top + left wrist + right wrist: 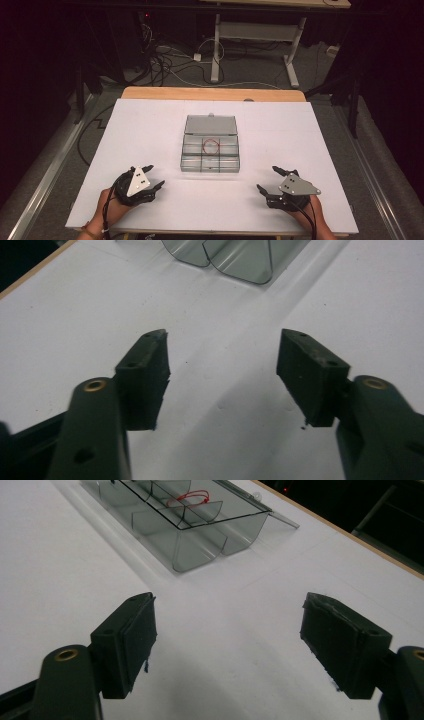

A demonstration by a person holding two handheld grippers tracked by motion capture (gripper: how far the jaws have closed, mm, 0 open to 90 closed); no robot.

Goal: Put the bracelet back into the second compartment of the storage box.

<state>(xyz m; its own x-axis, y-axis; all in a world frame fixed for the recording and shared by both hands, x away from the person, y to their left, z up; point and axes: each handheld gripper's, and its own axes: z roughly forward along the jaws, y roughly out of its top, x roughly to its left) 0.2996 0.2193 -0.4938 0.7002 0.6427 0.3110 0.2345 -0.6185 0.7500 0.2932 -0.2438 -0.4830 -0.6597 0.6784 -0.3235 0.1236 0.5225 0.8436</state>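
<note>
High view shows the compartment box point(210, 150) lying ahead, midway between left gripper point(150, 176) and right gripper point(268, 180), both jaws released and empty above the bench point(150, 130).

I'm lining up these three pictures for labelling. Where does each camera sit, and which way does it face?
High view: above the person's side, looking forward and down at the white table; forearms, left gripper, right gripper.
Left gripper view: on the left gripper, facing the clear box.
Right gripper view: on the right gripper, facing the box and its red loop.
Shared: all show the box.
</note>
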